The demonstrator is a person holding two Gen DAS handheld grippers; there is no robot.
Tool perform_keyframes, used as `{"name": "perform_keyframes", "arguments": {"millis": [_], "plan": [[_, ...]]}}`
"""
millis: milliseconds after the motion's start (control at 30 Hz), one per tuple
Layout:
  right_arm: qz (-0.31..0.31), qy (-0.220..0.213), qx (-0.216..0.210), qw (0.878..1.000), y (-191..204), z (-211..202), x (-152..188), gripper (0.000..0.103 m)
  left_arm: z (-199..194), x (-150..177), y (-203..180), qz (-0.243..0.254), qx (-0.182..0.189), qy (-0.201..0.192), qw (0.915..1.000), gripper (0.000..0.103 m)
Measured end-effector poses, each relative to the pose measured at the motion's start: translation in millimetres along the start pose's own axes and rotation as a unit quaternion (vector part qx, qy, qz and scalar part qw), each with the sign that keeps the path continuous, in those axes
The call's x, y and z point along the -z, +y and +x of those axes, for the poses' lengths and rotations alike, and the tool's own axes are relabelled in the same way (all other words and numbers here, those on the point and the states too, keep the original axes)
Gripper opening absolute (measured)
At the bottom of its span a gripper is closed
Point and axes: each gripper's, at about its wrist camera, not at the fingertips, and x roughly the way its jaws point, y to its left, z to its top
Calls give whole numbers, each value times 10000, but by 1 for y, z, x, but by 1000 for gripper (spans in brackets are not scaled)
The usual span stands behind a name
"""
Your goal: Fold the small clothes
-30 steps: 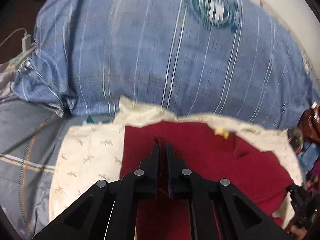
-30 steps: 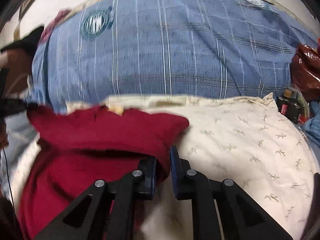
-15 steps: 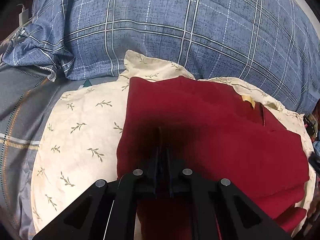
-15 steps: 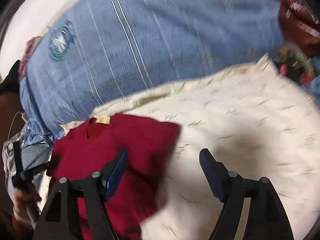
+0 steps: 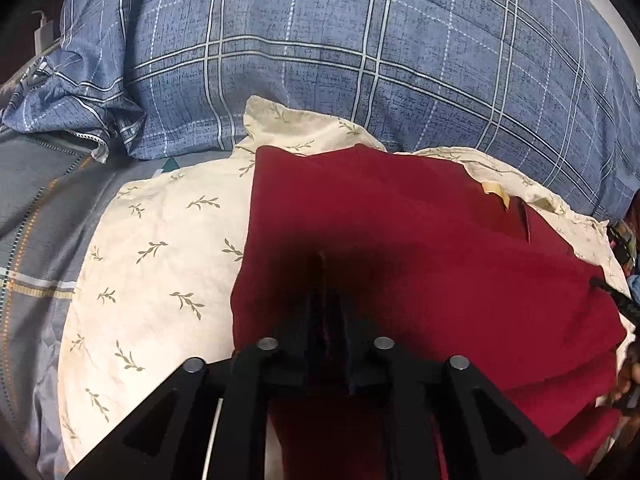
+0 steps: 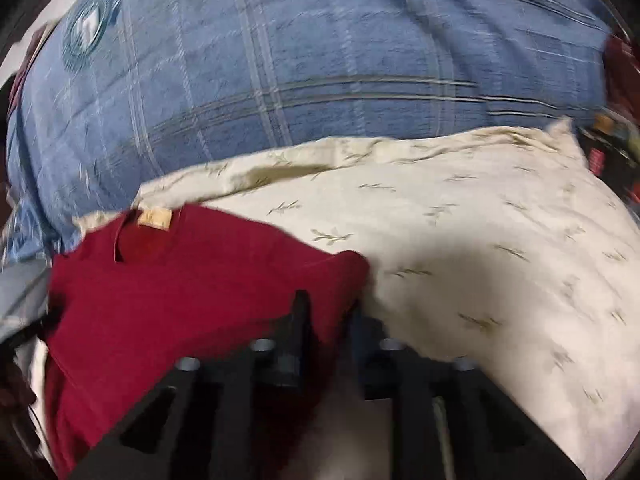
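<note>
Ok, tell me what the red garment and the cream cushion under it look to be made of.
Red garment: probably a soft knit, cotton-like jersey; matte, no sheen, folds in soft rounded edges, with a small tan label at the neck. Cream cushion: likely thin woven cotton cover, matte, finely creased, printed with small green sprigs.

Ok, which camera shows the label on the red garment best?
Right wrist. The label faces that camera, flat and whole by the neckline of the red garment, though the frame is blurred. The left wrist view is sharper but shows the label only edge-on, small, at the far side.
</note>
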Motion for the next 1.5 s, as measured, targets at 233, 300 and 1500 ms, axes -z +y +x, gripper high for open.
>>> {"name": "perform_keyframes", "arguments": {"millis": [233,300,1500], "plan": [[-1460,91,-221,9890,54,-28,42,29,0,3,-4,16,-82,-23,10000,24],[-1666,201,292,9854,50,-19,61,29,-1,5,-4,17,-114,-28,9999,24],[-895,241,-411,9948,48,-65,58,65,-88,72,27,-335,165,-96,9993,70]]}}
